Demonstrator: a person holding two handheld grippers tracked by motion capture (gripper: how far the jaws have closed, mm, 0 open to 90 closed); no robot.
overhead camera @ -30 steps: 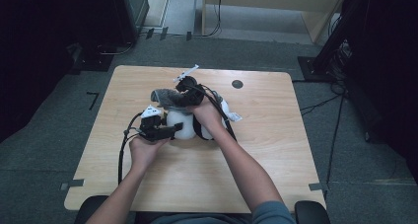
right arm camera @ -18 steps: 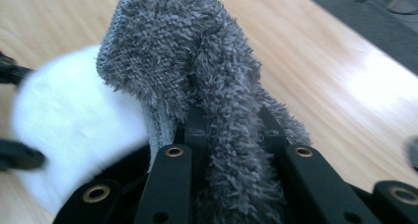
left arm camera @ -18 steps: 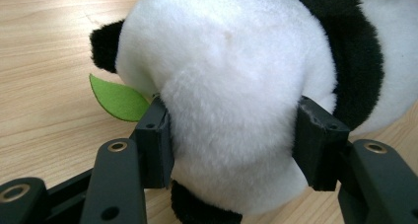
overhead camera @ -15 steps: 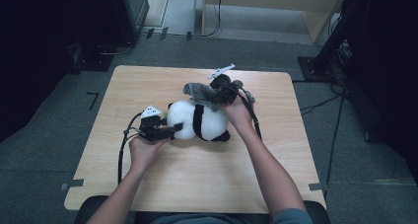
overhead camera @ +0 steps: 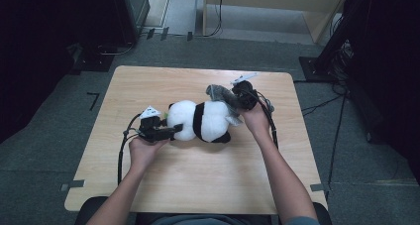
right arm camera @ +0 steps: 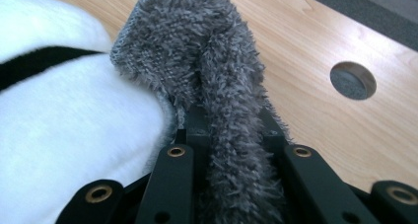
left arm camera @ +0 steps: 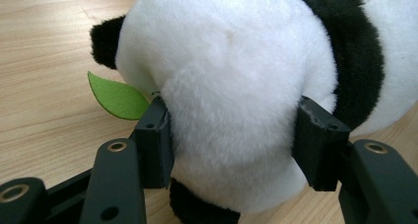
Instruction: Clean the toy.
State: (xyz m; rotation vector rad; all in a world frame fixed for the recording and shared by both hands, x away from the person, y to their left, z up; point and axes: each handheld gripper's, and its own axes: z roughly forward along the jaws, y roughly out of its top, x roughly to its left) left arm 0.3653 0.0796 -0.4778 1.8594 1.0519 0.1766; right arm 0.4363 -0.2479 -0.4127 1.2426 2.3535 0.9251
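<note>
no text, label, brand, number or sign can be read anywhere in these views.

Plush panda (left arm camera: 231, 86), shaggy grey cloth (right arm camera: 217, 76), matt wooden table (overhead camera: 198, 185)

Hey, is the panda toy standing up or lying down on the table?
Lying down: the panda stretches flat along the table.
</note>
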